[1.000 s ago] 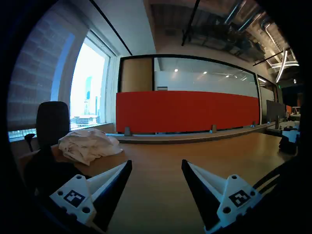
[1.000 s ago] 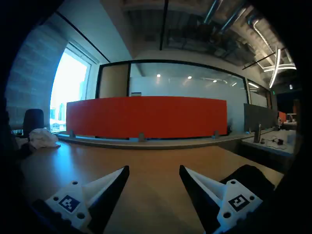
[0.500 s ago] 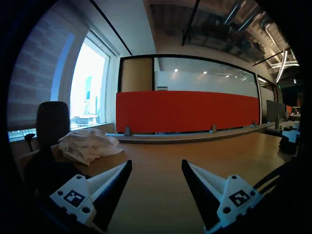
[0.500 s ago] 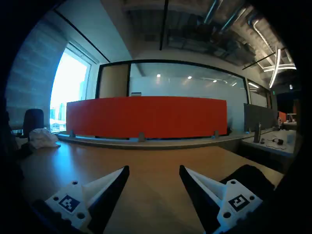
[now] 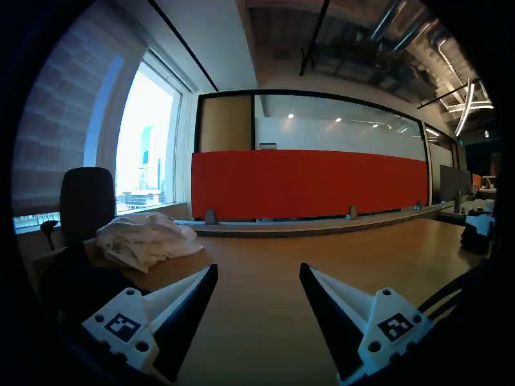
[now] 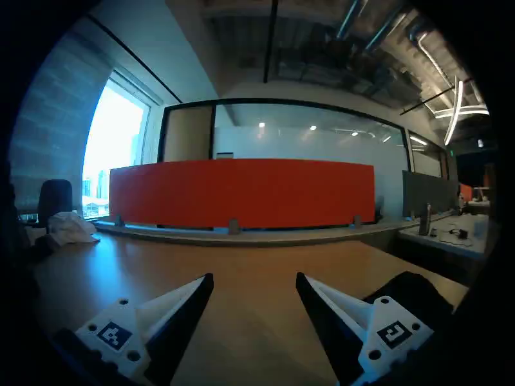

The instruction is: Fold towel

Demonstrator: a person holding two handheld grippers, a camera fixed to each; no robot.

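A crumpled white towel (image 5: 145,239) lies in a heap on the wooden table (image 5: 270,270), at the far left in the left gripper view. The same towel (image 6: 69,228) looks small and distant at the left edge of the right gripper view. My left gripper (image 5: 257,273) is open just above the table, to the right of the towel and short of it, with nothing between its white fingers. My right gripper (image 6: 254,281) is open too, low over the bare wood (image 6: 257,264) and far from the towel.
A red divider panel (image 5: 309,183) runs along the table's far edge. A black office chair (image 5: 85,202) stands behind the towel by the window (image 5: 145,154). A dark object (image 6: 412,293) sits at the table's right edge. Another desk with a monitor (image 6: 425,193) lies beyond.
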